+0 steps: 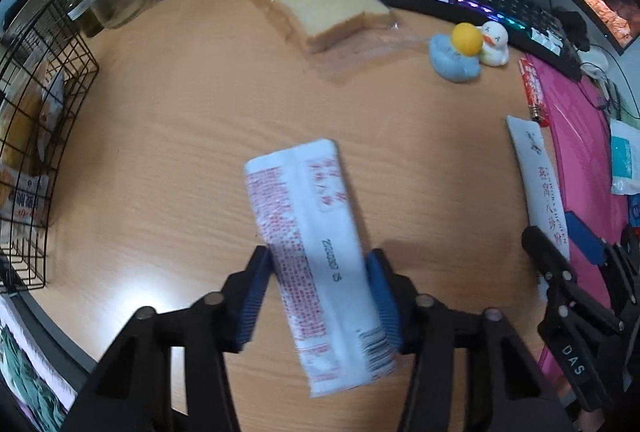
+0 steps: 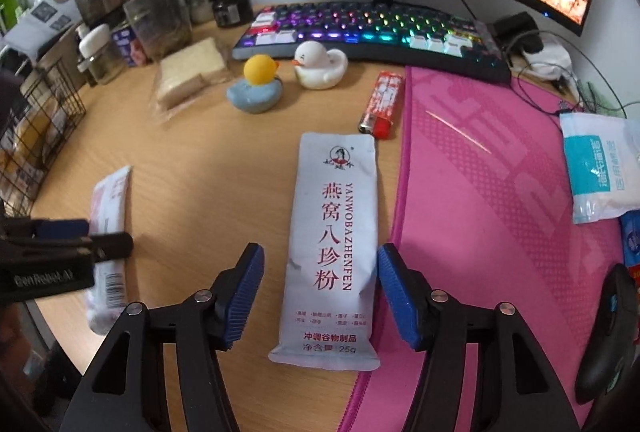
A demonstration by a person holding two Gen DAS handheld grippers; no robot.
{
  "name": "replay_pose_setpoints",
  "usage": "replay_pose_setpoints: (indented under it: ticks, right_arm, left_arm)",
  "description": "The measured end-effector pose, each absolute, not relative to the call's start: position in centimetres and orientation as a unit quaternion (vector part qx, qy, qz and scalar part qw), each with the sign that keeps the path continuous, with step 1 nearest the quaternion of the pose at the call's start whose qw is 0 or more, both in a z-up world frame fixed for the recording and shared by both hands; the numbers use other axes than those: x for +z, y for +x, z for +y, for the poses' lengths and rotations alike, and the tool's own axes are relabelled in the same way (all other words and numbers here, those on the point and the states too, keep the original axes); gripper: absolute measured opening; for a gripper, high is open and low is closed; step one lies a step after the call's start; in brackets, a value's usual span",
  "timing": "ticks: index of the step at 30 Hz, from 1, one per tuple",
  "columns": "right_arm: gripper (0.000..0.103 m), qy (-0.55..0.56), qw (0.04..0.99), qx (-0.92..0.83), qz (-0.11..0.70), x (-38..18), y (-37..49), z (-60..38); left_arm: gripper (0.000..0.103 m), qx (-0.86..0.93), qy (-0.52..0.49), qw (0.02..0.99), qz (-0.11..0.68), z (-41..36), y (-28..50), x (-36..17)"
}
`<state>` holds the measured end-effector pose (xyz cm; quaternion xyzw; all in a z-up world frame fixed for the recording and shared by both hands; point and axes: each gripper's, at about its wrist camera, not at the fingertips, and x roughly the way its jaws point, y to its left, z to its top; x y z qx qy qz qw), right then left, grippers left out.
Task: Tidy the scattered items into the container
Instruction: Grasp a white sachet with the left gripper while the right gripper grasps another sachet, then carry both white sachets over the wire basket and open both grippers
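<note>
My left tongs point(image 1: 320, 296) have a white sachet point(image 1: 316, 264) pinched between the blue pads, gripped across its width near the middle, printed back facing up. It looks lifted off the surface point(image 1: 180, 136), though I cannot be sure from this angle. The wire basket point(image 1: 44, 136) stands at the far left edge and already has some packets in it. The sachet is soft and long, so most of it hangs outside the pads; I judge that it could sag, twist or slide out if I swing toward the basket too quickly, and a drooping end could catch on the wire rim.

My right tongs point(image 2: 320, 292) are wide open and holding nothing, straddling a second sachet point(image 2: 332, 244) that lies flat, partly on the wood and partly on the pink mat point(image 2: 500, 212). The risk here is closing on a flat packet: the pads may just skid over it or push it along. The lighter point(image 2: 382, 104) lies just beyond its top end and two toy ducks point(image 2: 288, 78) sit near that, so a shove forward could knock them. Both tongs are close together, and crossing paths could bump them.
</note>
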<state>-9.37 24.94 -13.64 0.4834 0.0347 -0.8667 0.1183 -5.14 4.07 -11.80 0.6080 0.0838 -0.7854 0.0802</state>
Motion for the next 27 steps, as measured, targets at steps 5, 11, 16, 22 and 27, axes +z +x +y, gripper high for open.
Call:
replay_pose_setpoints:
  ticks: [5,11,16,22,27]
  right_arm:
    - [0.059,0.48,0.119,-0.868,0.048,-13.9,-9.2,24.3]
    - [0.043,0.486,0.12,-0.865,0.036,-13.6,-9.2,24.3]
    - [0.043,0.477,0.117,-0.871,0.024,-12.8,-8.8,23.9]
    - [0.043,0.449,0.122,-0.885,0.024,-9.9,-8.5,22.2]
    - [0.043,0.424,0.134,-0.895,0.032,-7.5,-8.4,19.7]
  left_arm:
    - [0.05,-0.79,0.601,0.061,0.108,2.8,-4.5,-11.4]
    - [0.047,-0.795,0.592,0.049,0.12,1.7,-3.6,-10.8]
    - [0.047,-0.802,0.581,0.044,0.132,-1.0,-3.0,-10.9]
    - [0.045,-0.83,0.539,0.046,0.135,-1.2,-5.1,-8.7]
    - [0.045,-0.847,0.507,0.045,0.155,-3.1,-6.0,-6.5]
